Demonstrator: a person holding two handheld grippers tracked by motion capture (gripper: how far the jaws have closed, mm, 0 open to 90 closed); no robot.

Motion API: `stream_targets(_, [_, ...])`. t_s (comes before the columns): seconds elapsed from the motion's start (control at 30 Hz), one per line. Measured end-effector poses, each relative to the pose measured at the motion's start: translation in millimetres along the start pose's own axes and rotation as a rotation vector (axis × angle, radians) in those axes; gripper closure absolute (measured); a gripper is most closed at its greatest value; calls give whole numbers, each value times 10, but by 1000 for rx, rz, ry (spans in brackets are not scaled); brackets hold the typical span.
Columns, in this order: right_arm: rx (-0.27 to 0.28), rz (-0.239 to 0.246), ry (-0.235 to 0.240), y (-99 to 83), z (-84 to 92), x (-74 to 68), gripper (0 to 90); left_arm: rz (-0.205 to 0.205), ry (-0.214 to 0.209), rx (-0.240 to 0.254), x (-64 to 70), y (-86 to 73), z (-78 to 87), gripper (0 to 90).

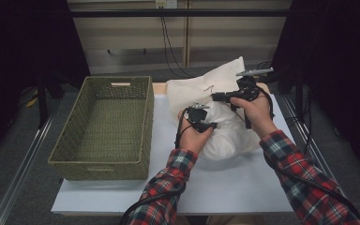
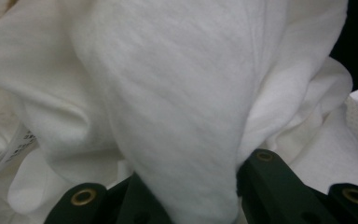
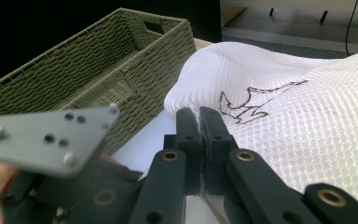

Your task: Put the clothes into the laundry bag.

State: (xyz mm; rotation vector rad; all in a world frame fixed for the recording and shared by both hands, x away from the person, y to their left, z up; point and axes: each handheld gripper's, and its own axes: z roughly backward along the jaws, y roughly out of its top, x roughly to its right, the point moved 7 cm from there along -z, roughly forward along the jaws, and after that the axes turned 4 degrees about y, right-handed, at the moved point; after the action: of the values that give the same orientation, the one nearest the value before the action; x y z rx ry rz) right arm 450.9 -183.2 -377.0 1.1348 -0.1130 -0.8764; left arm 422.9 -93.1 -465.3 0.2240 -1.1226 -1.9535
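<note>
A person in a plaid shirt leans over a white table (image 1: 243, 187), a hand-held gripper in each fist, working a white garment (image 1: 229, 136) heaped at the table's right half. The left gripper (image 1: 209, 125) is pushed into the near side of the bundle; in the left gripper view its jaws stand apart with a thick fold of the soft fabric (image 2: 186, 116) running down between them, so it appears to be gripping that fold, though how tightly cannot be told. Just beyond, the right gripper (image 1: 214, 96) is raised higher, jaws pressed together on an edge of white mesh cloth (image 3: 298, 121) that bears a dark stitched outline (image 3: 249, 105), seemingly lifting it clear to open or separate the layers. To the left, well apart from both hands, an olive woven basket (image 1: 70, 145) sits empty, a likely destination. Behind the table, pale cabinets (image 1: 136, 33) and hanging cables (image 1: 168, 42) close the scene.
</note>
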Motion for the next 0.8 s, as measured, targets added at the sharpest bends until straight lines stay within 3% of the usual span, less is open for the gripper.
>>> stream_targets(0.1, [4, -5, 8, -6, 29, -7, 882, 3, 35, 32, -67, 78, 49, 777])
stream_targets(0.33, [22, -5, 25, 11, 79, -46, 882, -32, 140, 85, -246, 233, 222, 789])
stream_targets(0.5, [40, -7, 41, 51, 101, -95, 882, -24, 163, 124, -333, 303, 327, 802])
stream_targets(0.53, [41, -8, 47, 57, 105, -102, 882, -37, 170, 123, -347, 312, 346, 802])
stream_targets(0.63, [35, -13, 36, 74, 102, -112, 882, -39, 119, 101, -279, 272, 293, 802])
stream_targets(0.8, [15, -18, 36, 40, 58, -116, 883, -30, 86, 81, -183, 139, 110, 801])
